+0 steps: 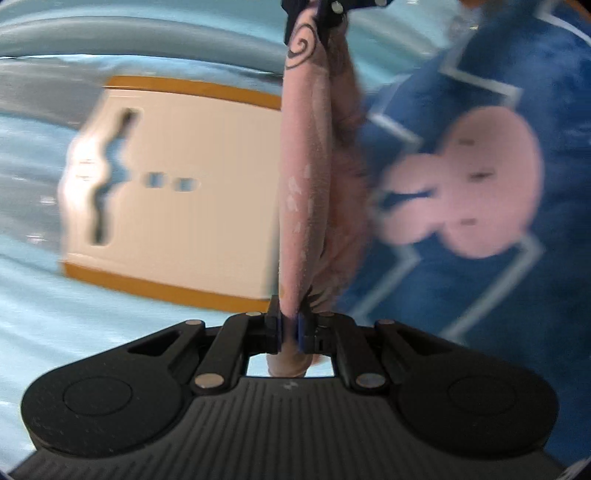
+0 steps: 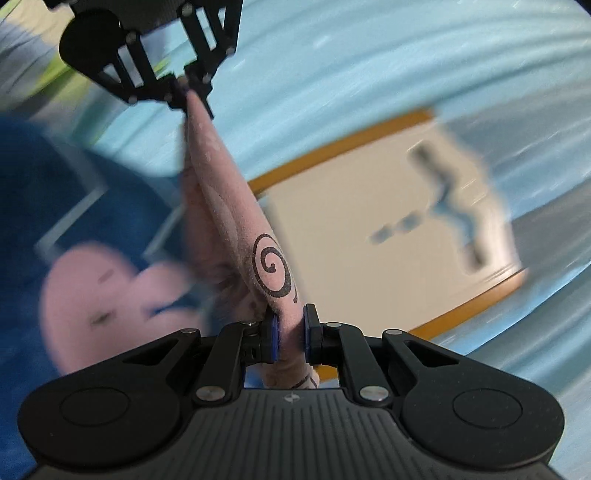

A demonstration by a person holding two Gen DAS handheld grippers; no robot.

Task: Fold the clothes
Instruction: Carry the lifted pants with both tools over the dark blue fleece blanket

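Note:
A pink cloth [image 1: 304, 177] with dark spiral prints hangs stretched in the air between my two grippers. My left gripper [image 1: 290, 332] is shut on one end of it. The right gripper [image 1: 325, 14] shows at the top of the left wrist view, clamped on the other end. In the right wrist view my right gripper [image 2: 291, 338] is shut on the pink cloth [image 2: 229, 221] near a spiral print. The left gripper [image 2: 184, 90] holds the far end at the upper left. Both views are blurred by motion.
Below lies a light blue surface [image 1: 37, 302]. A white board with orange edges and cut-out slots [image 1: 177, 192] [image 2: 388, 229] rests on it. A blue garment with a pink figure print [image 1: 476, 184] [image 2: 92, 288] lies beside the board.

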